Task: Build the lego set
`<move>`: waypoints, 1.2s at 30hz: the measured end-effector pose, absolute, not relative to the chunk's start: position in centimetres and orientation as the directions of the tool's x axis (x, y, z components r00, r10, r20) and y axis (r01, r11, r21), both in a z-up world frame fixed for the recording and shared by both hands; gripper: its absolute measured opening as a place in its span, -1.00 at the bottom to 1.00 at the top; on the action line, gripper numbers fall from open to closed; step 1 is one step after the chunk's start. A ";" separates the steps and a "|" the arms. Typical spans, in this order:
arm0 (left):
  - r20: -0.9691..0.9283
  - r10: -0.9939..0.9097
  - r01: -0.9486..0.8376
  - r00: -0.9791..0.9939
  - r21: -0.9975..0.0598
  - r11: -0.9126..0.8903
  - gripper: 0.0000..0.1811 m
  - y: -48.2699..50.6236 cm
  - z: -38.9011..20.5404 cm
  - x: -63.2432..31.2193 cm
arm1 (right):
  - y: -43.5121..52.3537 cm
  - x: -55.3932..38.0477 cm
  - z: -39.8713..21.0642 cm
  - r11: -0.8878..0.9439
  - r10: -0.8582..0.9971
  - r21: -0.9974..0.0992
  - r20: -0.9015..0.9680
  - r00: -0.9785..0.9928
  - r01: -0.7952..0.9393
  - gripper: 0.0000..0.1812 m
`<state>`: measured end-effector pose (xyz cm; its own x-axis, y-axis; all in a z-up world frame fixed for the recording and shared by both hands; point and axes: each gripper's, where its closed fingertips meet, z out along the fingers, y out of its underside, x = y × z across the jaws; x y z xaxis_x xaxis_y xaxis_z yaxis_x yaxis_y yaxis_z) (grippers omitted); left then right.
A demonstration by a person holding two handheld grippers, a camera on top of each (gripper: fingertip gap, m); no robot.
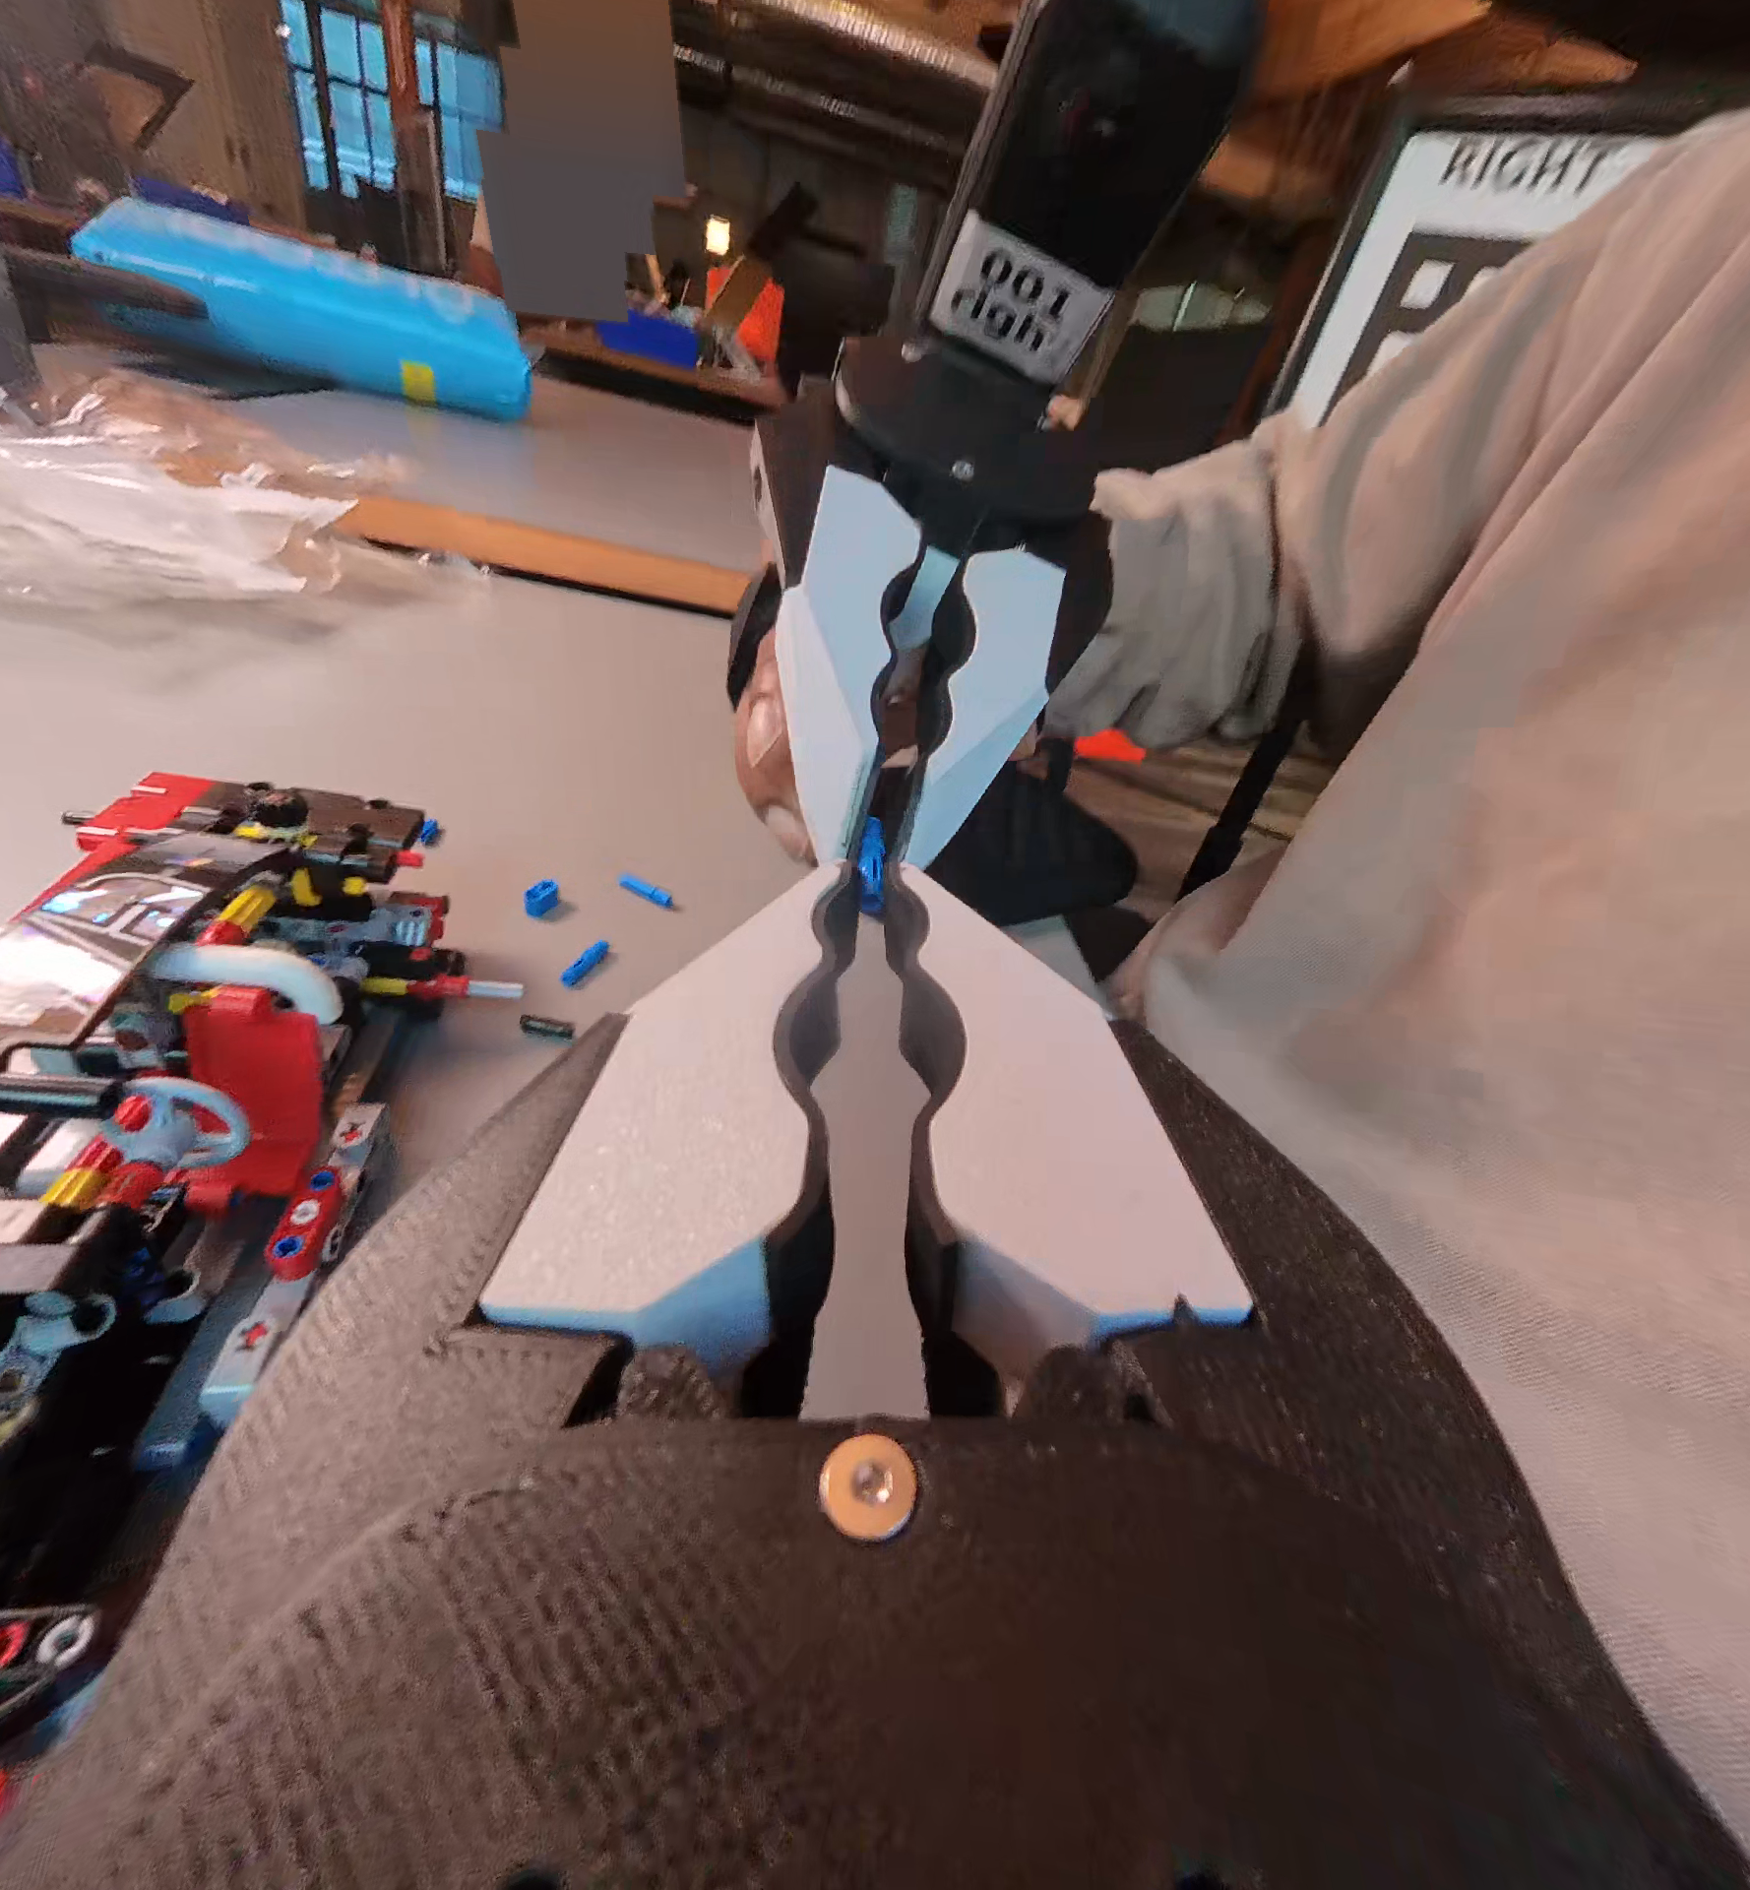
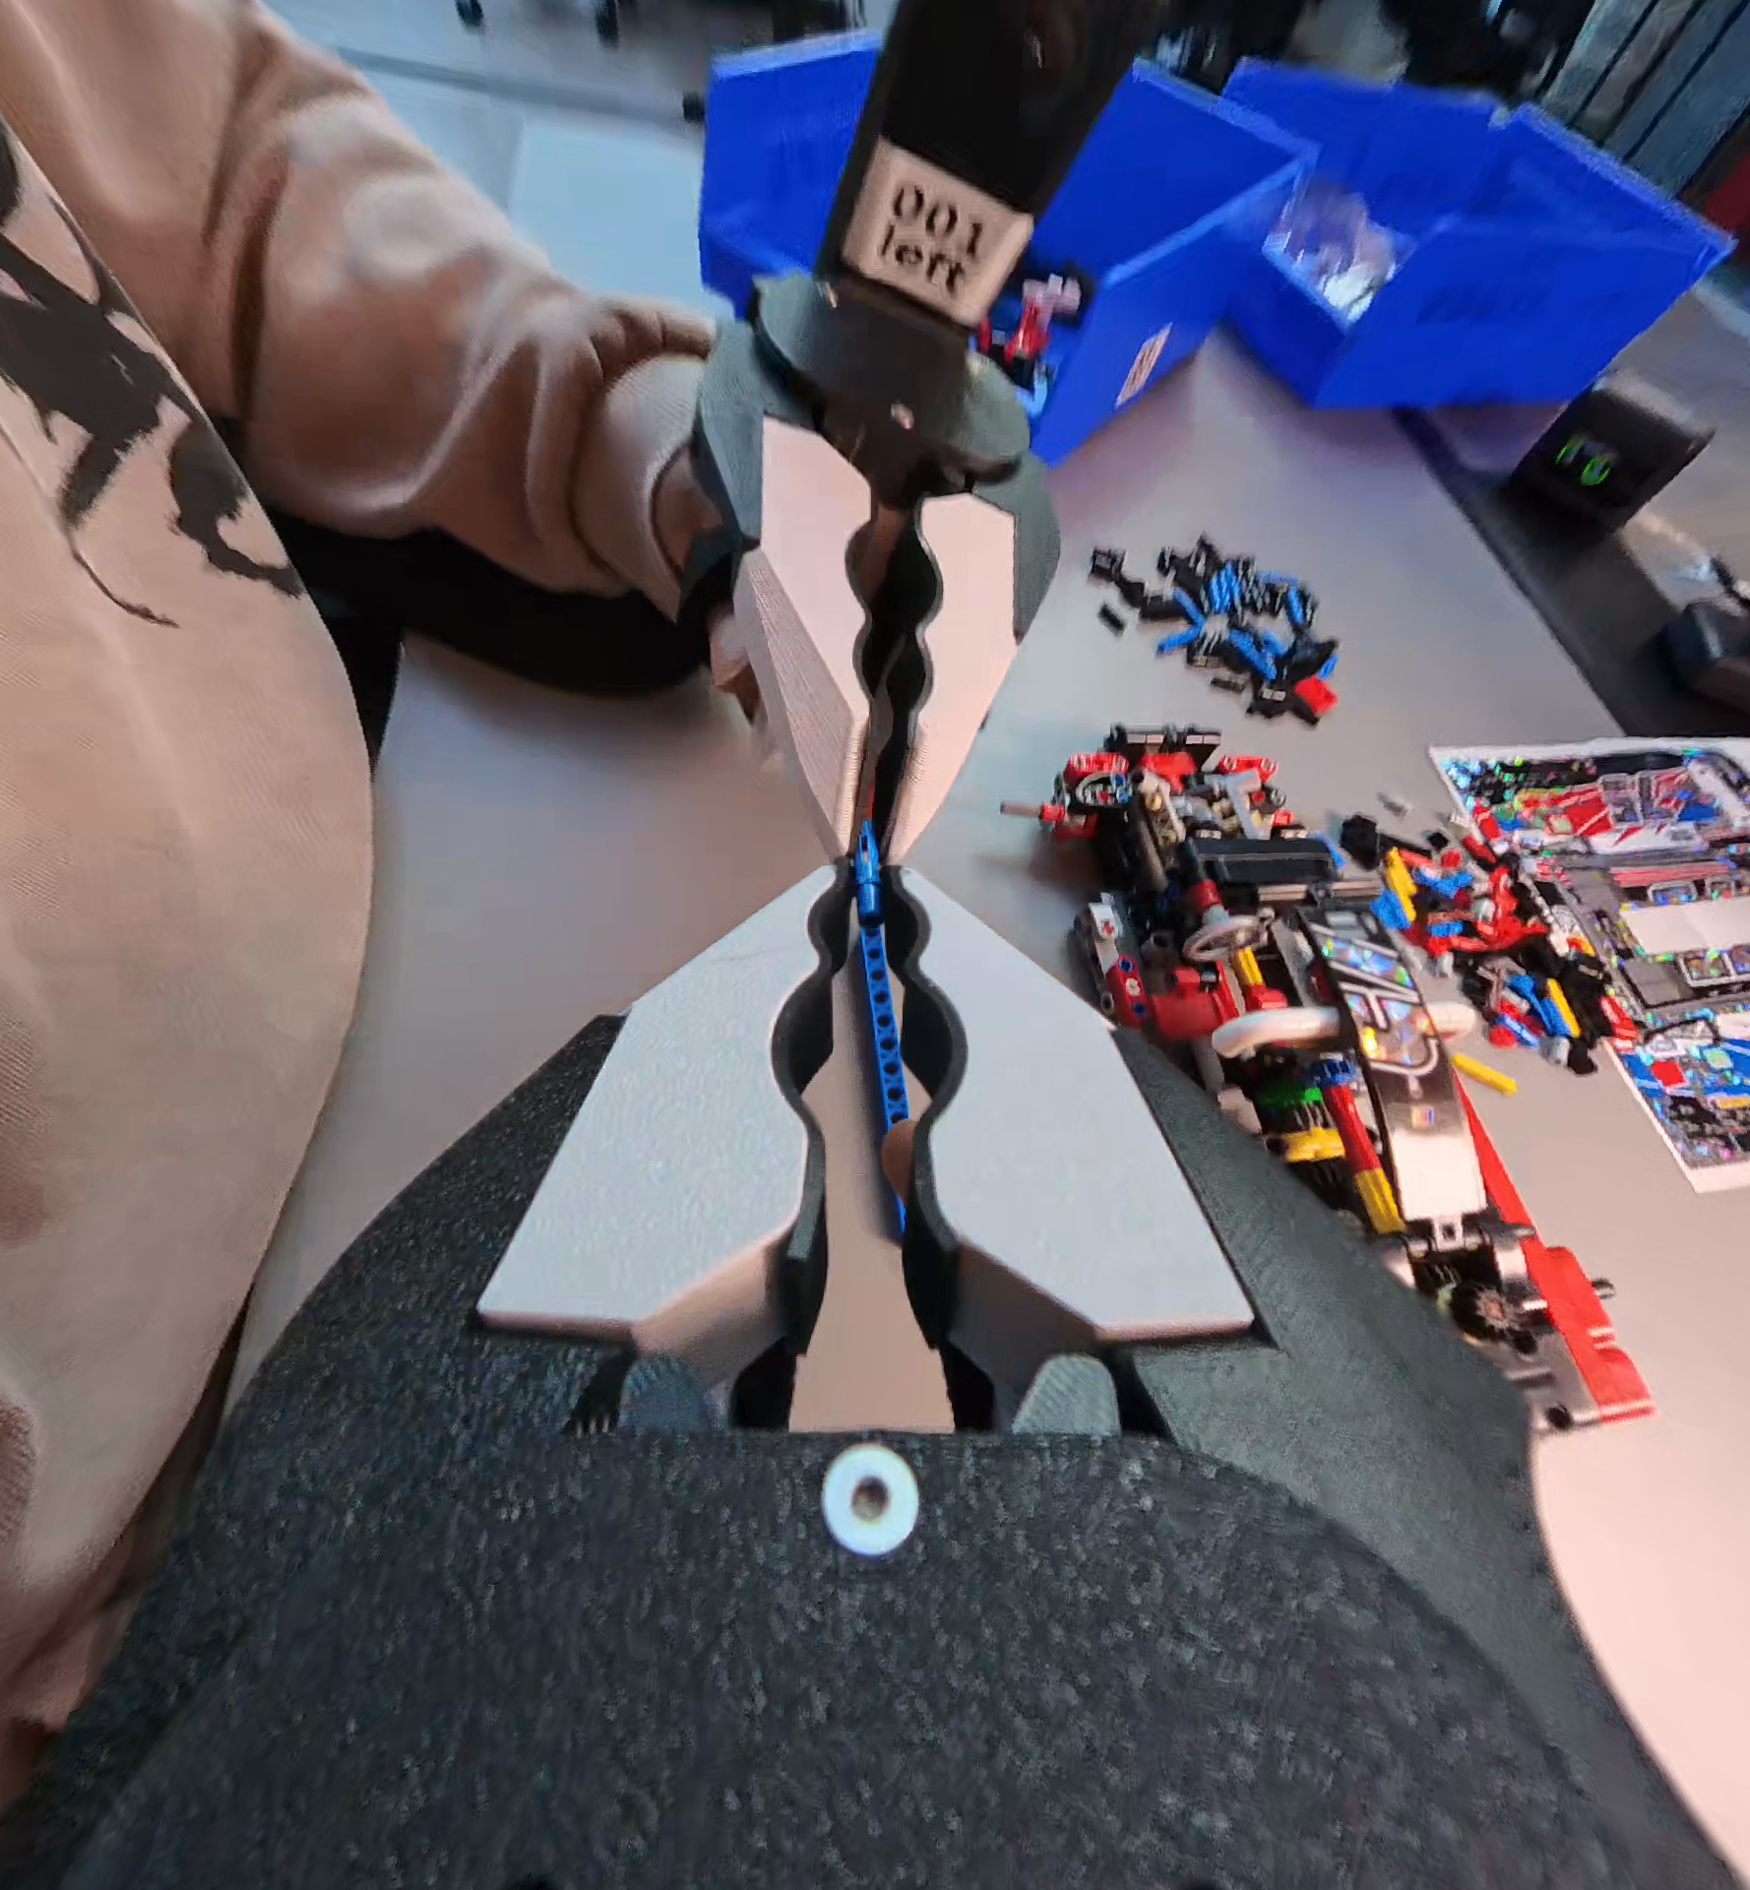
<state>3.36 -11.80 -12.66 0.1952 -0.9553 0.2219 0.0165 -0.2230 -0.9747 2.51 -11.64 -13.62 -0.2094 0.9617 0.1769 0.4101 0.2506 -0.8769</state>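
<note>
My right gripper (image 2: 866,869) is shut on a long blue holed beam (image 2: 881,1033) that lies lengthwise between its fingers. My left gripper (image 1: 866,885) meets it tip to tip and is shut on a small blue pin (image 1: 869,864) at the beam's far end. In the left wrist view the right gripper (image 1: 876,834) points down at mine. In the right wrist view the left gripper (image 2: 866,834) comes in from above. Both are held above the grey table. The part-built red, black and yellow car model (image 1: 186,1023) lies to the left; it also shows in the right wrist view (image 2: 1311,972).
Loose blue pins (image 1: 585,961) lie beside the model. A pile of blue and black pins (image 2: 1229,624), a sticker sheet (image 2: 1669,941) with loose parts, and blue bins (image 2: 1362,256) are on the table. Clear plastic bags (image 1: 114,511) lie at the far left. A person's beige sleeves flank both grippers. The tips of both grippers are at nearly the same place.
</note>
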 end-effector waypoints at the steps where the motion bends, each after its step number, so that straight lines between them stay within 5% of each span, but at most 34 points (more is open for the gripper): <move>1: 0.245 -0.956 0.058 0.163 -0.969 -0.238 -0.98 -12.1 -12.0 3.3 | -12.0 2.5 -12.9 0.246 0.962 -0.901 0.180 -0.207 0.358 -0.94; 14: 0.345 -0.939 0.174 -0.002 -0.924 -0.340 -0.98 -13.7 -10.3 3.7 | -13.8 2.7 -9.8 0.268 0.959 -0.935 0.238 -0.152 0.232 -0.96; 24: 0.325 -0.944 0.216 -0.061 -0.919 -0.330 -0.98 -14.9 -8.8 3.6 | -15.0 2.9 -8.8 0.323 0.942 -0.914 0.288 -0.169 0.245 -0.86; 36: 0.352 -0.932 0.232 -0.091 -0.902 -0.363 -0.98 -15.1 -8.6 3.7 | -15.1 2.6 -8.8 0.332 0.941 -0.903 0.295 -0.168 0.274 -0.97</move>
